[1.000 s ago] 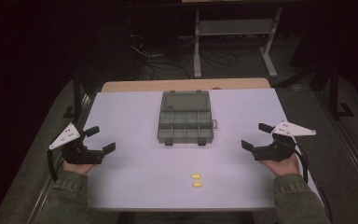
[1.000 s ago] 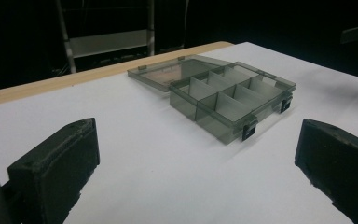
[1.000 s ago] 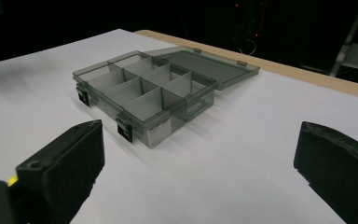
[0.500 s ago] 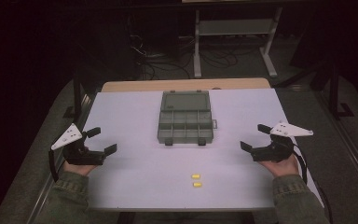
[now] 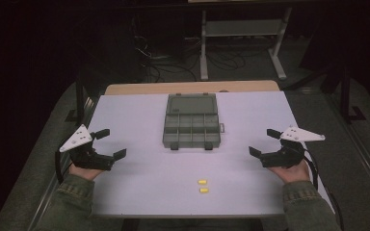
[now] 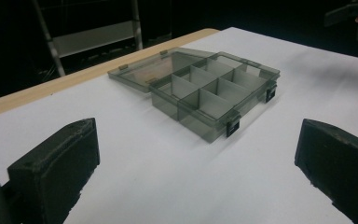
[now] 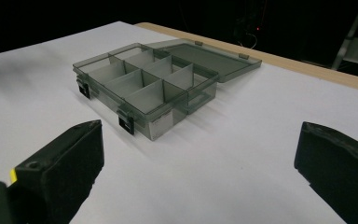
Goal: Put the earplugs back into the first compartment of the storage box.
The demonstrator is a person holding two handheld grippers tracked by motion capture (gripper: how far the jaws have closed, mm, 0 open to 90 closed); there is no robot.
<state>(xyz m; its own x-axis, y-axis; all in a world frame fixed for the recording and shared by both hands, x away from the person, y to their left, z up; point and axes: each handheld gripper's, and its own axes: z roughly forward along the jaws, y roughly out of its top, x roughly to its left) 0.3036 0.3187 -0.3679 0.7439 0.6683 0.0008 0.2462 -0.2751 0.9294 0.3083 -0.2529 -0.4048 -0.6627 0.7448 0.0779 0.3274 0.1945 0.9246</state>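
A table (image 5: 139,120) with a pale white top carries the things. Along its far edge a strip of light wood (image 5: 192,87) shows. A grey, see-through compartment box (image 5: 191,129) lies on the top, nearer the far edge than the near one and about midway between the left and right edges. The box is open: its lid (image 5: 192,103) lies flat on the table toward the far edge, and the latches face the near edge. Two small yellow pieces (image 5: 203,186) lie close together near the near edge, well apart from the box.
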